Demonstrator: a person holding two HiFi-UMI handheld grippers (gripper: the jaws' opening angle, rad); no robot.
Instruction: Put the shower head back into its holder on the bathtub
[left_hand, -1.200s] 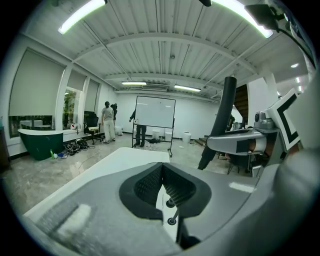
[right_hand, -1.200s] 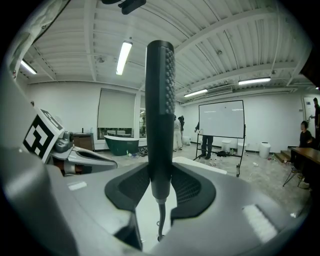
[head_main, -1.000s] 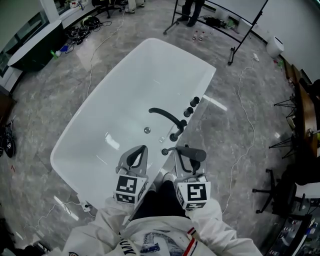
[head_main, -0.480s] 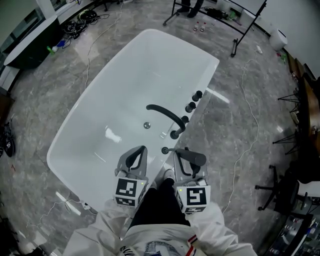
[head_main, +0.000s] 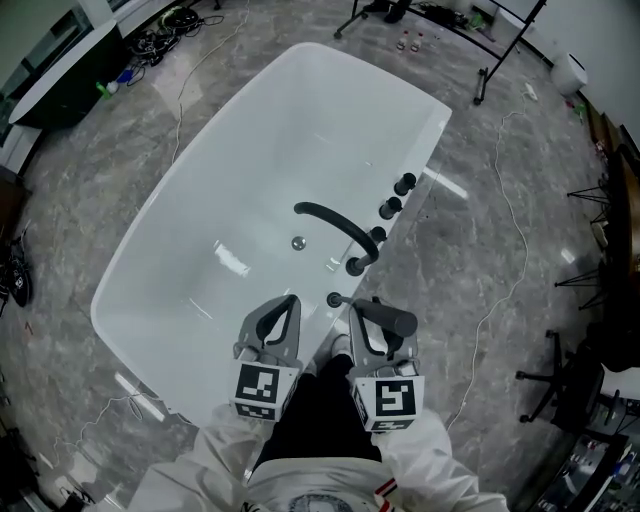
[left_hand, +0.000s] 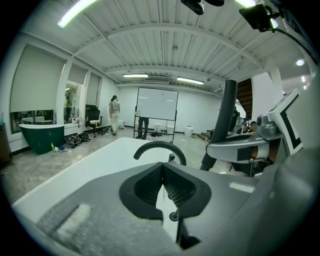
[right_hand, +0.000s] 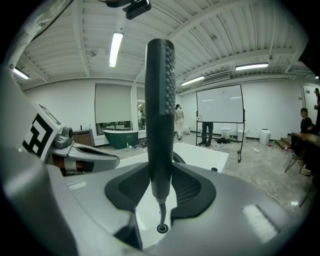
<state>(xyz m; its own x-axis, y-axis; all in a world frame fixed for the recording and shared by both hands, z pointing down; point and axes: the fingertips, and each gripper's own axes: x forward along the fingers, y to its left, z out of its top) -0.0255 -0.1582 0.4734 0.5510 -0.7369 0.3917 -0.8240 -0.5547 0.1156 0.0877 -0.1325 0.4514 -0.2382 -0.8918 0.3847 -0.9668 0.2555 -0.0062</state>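
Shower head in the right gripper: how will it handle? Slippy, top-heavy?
The shower head is a smooth, round dark wand, so it may twist or slide in the right gripper. Gripped near its base, it probably levers. Its thin hose looks flexible, likely tugging little.

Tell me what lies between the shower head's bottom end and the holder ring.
Only a thin dark hose, running from the shower head down to the holder; the right gripper view shows it.
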